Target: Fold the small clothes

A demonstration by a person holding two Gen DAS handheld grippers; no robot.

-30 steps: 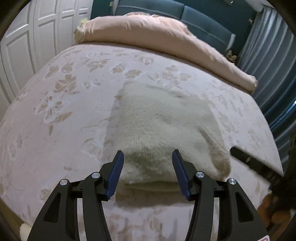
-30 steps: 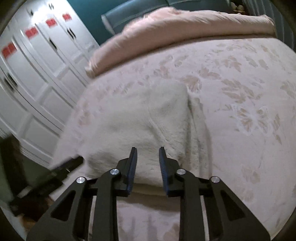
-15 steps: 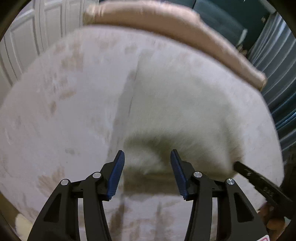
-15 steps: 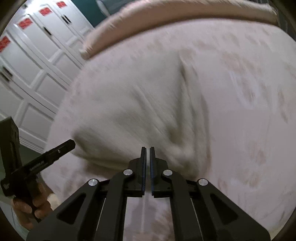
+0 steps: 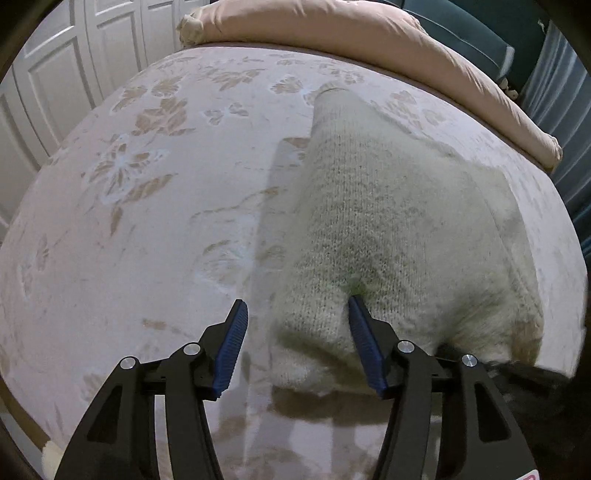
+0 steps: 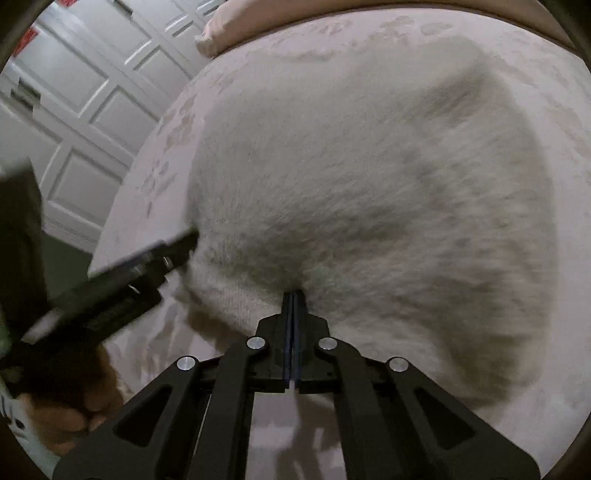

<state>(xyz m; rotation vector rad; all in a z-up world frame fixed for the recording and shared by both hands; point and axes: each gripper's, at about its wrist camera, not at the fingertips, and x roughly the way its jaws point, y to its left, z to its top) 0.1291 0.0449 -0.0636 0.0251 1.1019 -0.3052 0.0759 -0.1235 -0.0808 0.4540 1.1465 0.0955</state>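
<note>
- Since 1 second ago: both tools lower and closer to the near hem of the cream knitted sweater [image 5: 388, 229], which now fills most of each view; right tool [image 6: 293, 295] gone from jaws apart to fully closed.
- Sweater lying on the floral bedspread [image 5: 129, 221] of the bed, near hem toward the cameras, far end pointing at the rolled pink duvet [image 5: 369, 33].
- Right tool: jaws pressed together with tips buried in the fuzzy hem; looks like a pinch on the knit, though how much fabric lies between the pads cannot be told.
- Left tool [image 5: 295, 317]: jaws opening, straddling the hem's left corner; right pad touching the knit, left pad clear over the bedspread, so no grip yet.
- Judged step: catching the near hem at 2 points before carrying it over toward the far end.
- For a clean fold: seat the left tool deeper so both layers sit between the pads, then close.
- Lift both corners level and together, keeping the hem taut between them.
- Risk: thin pinch slipping from loose knit; uneven lift skewing the crease.
</note>
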